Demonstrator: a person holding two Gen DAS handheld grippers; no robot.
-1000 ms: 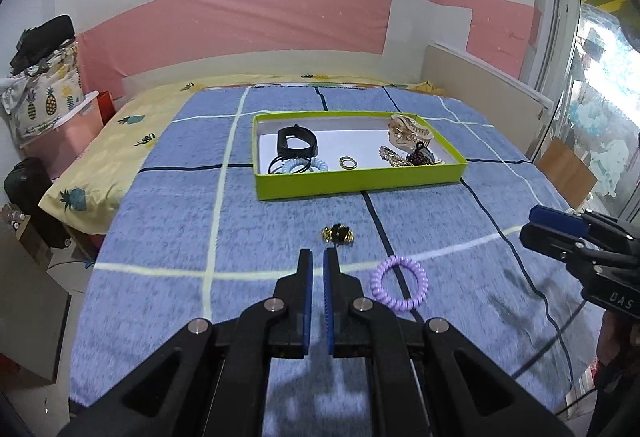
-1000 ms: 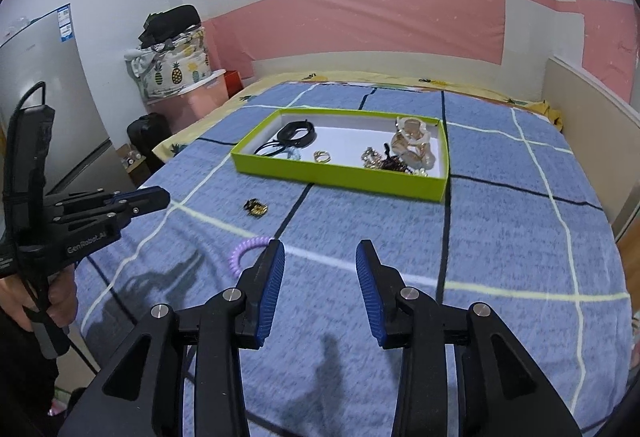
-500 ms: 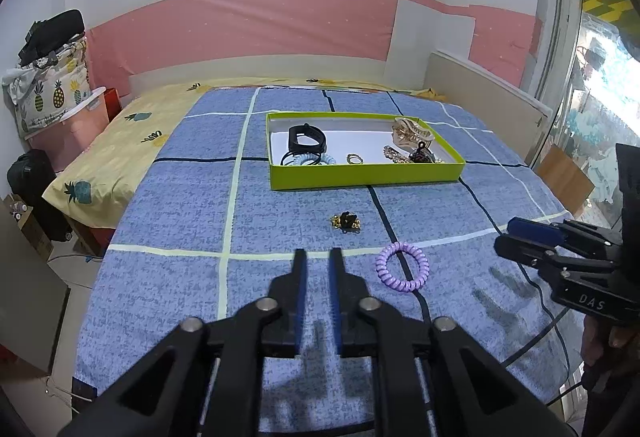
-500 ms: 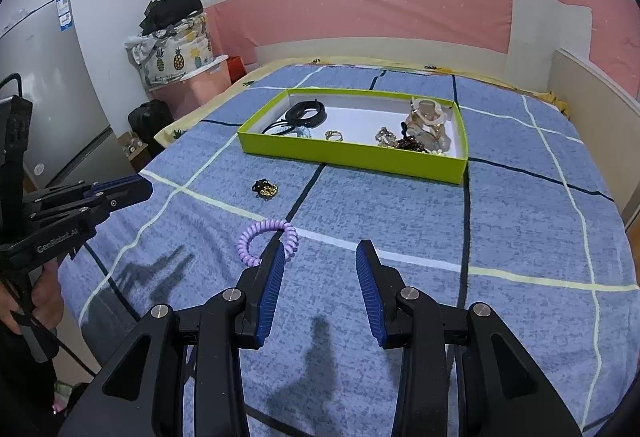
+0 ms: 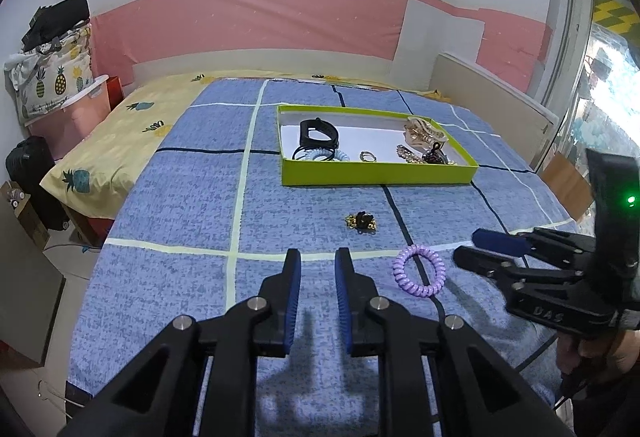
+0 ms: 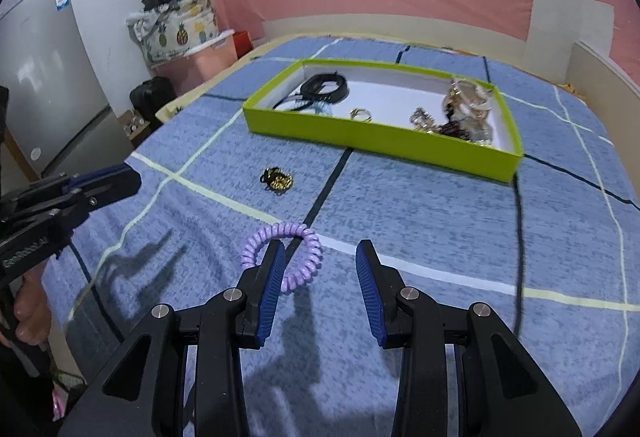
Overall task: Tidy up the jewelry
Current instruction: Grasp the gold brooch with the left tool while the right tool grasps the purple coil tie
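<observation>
The purple coiled plastic hair tie point(image 6: 282, 256) lies on the blue checked bedspread point(image 6: 440, 221), short of the lime-green tray point(image 6: 384, 138). It looks light, springy and soft; pinch one side of the coil. The right gripper point(image 6: 320, 277) hangs spread and empty above it. The left gripper point(image 5: 317, 293) has just been opening, nothing between its jaws.

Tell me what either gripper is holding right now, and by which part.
Nothing. Left gripper, just opened, is empty; right gripper is open by the purple spiral hair tie.

both wrist views angle down over the bed point(image 5: 192, 189) (sharing the green tray point(image 6: 384, 141)).
</observation>
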